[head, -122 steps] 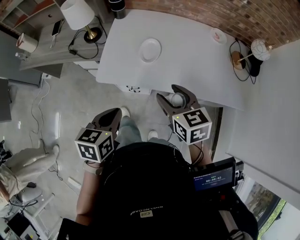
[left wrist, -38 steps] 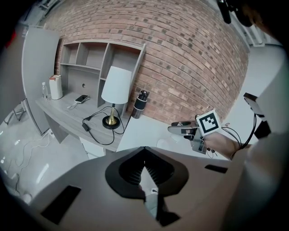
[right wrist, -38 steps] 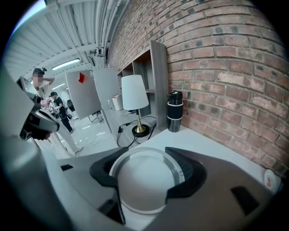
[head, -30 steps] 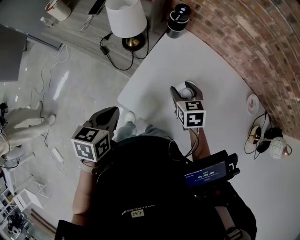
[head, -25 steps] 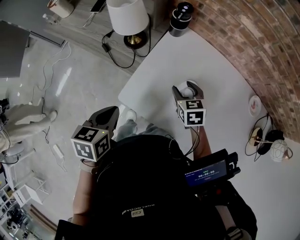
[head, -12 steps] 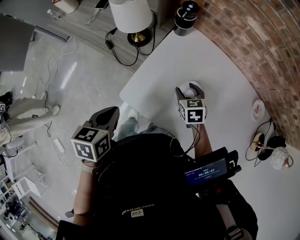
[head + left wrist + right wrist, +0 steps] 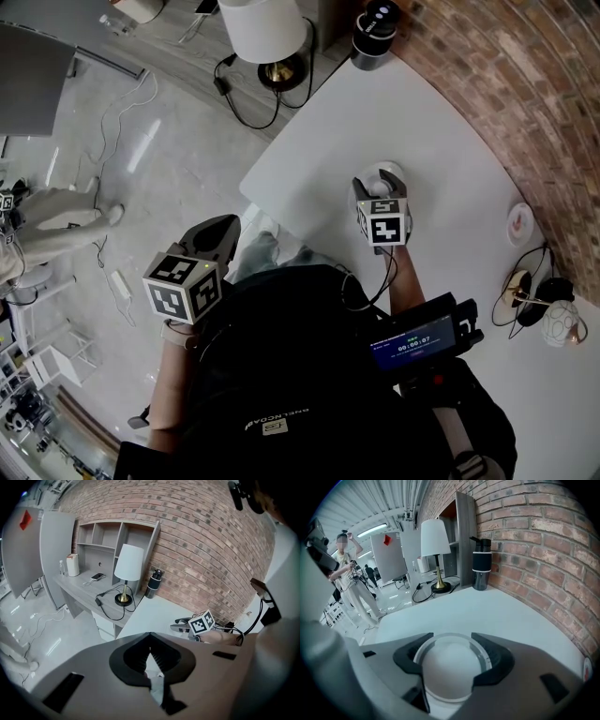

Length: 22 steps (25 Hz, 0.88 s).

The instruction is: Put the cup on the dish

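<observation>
Right gripper (image 7: 382, 184) clamps the white cup (image 7: 450, 667) at frame centre, just inside the table's (image 7: 450, 131) near edge; bare tabletop spreads right to the brick wall (image 7: 525, 84). A pale ring circles the cup, and whether that is the dish is unclear. Left gripper (image 7: 217, 234), jaws together and empty, hangs off the table, lower left

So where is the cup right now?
The cup is between the jaws of the right gripper, over the white table near the middle of the head view. The lamp and black bottle stand farther back.
</observation>
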### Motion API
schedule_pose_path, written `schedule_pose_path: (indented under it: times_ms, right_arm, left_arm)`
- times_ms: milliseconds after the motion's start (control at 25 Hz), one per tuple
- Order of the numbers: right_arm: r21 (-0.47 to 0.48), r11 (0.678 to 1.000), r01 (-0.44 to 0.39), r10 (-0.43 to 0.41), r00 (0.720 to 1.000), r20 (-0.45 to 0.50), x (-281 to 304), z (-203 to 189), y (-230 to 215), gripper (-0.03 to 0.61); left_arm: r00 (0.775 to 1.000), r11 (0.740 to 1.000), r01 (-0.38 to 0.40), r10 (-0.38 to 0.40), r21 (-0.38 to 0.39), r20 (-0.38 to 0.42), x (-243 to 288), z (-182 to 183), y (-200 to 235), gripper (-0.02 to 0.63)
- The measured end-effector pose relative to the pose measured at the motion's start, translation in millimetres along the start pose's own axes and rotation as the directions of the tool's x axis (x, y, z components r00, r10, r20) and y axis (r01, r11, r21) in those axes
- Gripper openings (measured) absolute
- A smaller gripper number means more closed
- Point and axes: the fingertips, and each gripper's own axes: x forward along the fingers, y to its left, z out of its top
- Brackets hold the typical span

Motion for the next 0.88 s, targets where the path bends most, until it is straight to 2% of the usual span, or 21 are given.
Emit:
schedule_pose_path:
  times_ms: [880]
  right_arm:
    - [-0.005,1.0,0.03,-0.03,0.999,-0.044,24.0,-29.6,-1.6,0.256]
  left_arm:
    - [1.0,0.998,-0.023,0.023,-0.054,-0.002,-6.3,-13.1,-0.3,0.006]
